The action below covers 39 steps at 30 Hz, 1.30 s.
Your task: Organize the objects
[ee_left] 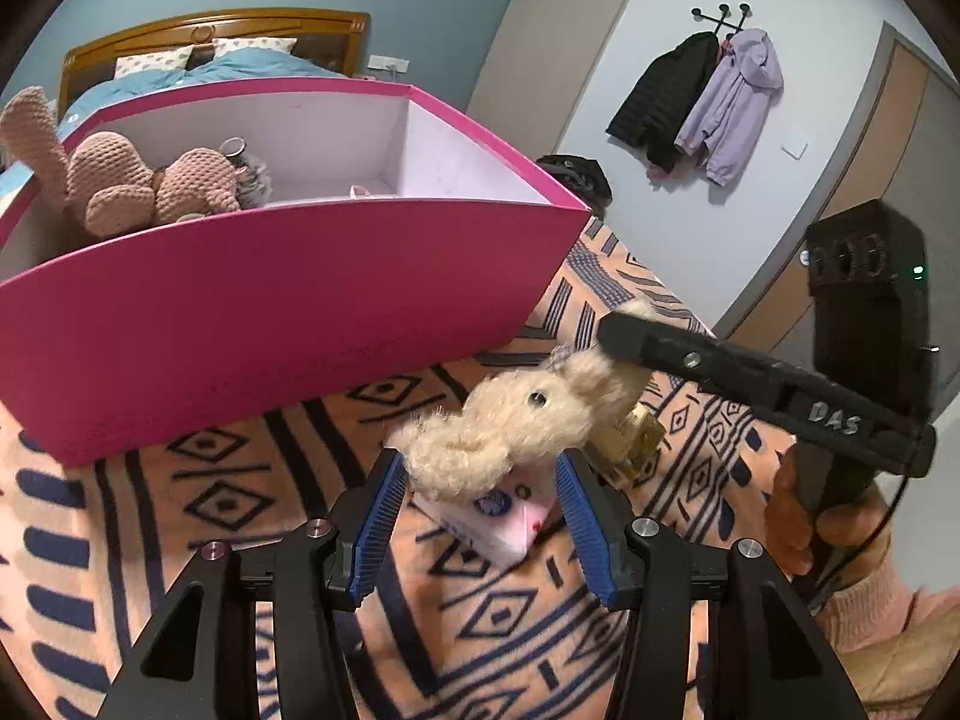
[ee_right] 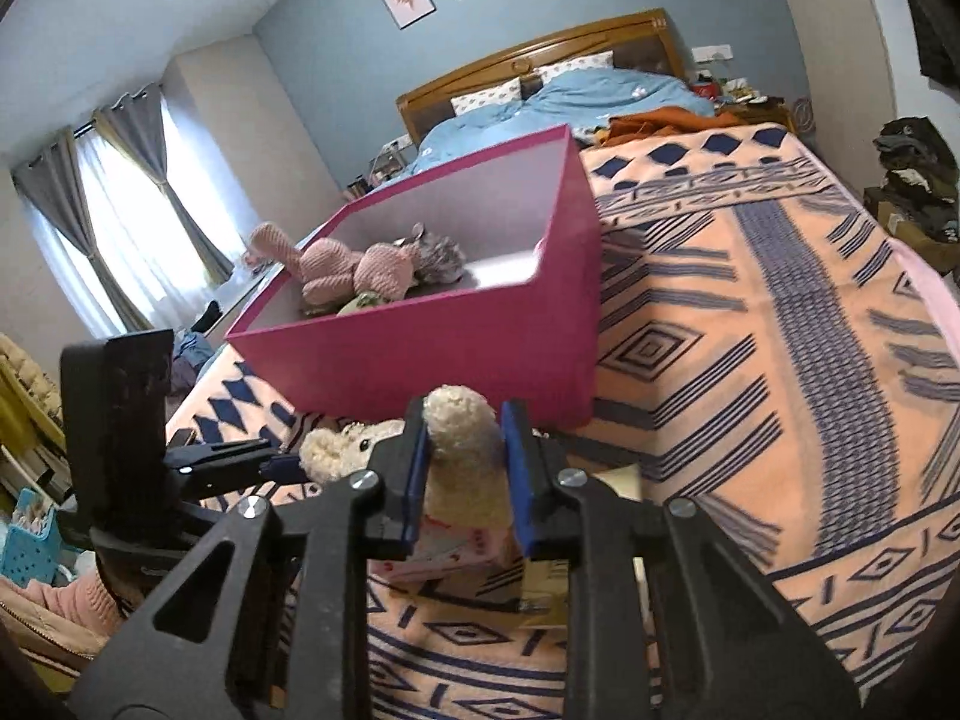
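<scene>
The right gripper (ee_right: 462,462) pinched a fuzzy cream plush toy (ee_left: 516,420) by one rounded limb between ribbed blue pads, just near of the glossy pink box (ee_left: 288,300). The left gripper (ee_left: 474,516) stood wide, its pads flanking the toy above a small pink-and-white packet (ee_left: 504,525) on the woven, diamond-patterned blanket (ee_right: 750,360). A knitted pink bear (ee_right: 354,270) lay inside the box.

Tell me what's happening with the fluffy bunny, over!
Right tool shut on cream bunny. Left tool open beneath it. Bunny lifted over pink packet. Pink box just ahead, nothing blocking.
</scene>
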Available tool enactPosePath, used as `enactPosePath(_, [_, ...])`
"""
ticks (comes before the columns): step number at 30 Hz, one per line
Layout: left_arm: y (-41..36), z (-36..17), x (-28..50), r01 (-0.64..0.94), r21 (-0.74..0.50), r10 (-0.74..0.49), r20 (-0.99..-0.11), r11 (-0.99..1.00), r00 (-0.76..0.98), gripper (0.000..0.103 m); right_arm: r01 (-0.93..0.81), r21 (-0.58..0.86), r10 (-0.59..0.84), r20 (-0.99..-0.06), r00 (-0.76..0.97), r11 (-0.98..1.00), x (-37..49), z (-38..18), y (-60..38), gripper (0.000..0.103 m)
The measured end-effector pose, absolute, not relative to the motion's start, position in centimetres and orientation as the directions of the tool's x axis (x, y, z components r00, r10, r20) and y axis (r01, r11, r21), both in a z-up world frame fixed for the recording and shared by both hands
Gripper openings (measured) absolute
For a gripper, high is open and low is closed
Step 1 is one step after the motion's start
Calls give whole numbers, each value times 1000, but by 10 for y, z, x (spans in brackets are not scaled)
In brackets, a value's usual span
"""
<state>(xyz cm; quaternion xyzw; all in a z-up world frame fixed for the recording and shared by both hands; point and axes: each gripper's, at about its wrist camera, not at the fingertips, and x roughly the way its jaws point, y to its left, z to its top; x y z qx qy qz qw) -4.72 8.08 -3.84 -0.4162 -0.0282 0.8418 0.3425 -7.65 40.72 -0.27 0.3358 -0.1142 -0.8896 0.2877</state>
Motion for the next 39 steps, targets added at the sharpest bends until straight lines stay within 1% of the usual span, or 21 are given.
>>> enactPosePath(5, [80, -45, -47, -540, -338, 593, -691, -771, -413, 53, 444, 401, -598, -547, -585, -801, -73, -12, 399, 25])
enactPosePath(11, [79, -42, -43, -545, -331, 594, -683, -770, -424, 45, 455, 390, -599, -543, -589, -801, -68, -7, 396, 25])
enactPosePath(14, [77, -33, -40, -556, -328, 603, -670, -764, -433, 44, 465, 389, -606, -533, -590, -795, -66, -2, 395, 25])
enactPosePath(18, [77, -17, -35, -579, -320, 621, -642, -750, -450, 44, 494, 385, -626, -507, -593, -780, -60, 11, 392, 25])
enactPosePath(22, [77, -11, -34, -586, -302, 617, -635, -752, -465, 44, 525, 366, -639, -478, -602, -768, -55, 24, 386, 25])
enactPosePath(27, [75, -22, -35, -575, -301, 602, -659, -761, -451, 45, 521, 362, -633, -481, -606, -773, -59, 25, 386, 25])
enactPosePath(30, [78, -31, -33, -578, -299, 596, -677, -759, -432, 53, 504, 392, -638, -487, -596, -770, -64, 18, 390, 24])
enactPosePath(34, [81, -40, -35, -574, -319, 600, -689, -754, -406, 53, 493, 411, -642, -483, -596, -767, -67, 16, 393, 24])
enactPosePath(37, [80, -41, -38, -565, -337, 610, -681, -753, -406, 44, 500, 406, -644, -484, -593, -765, -66, 17, 390, 24])
enactPosePath(39, [78, -40, -41, -555, -348, 611, -679, -755, -406, 34, 504, 404, -646, -481, -593, -763, -65, 18, 388, 24])
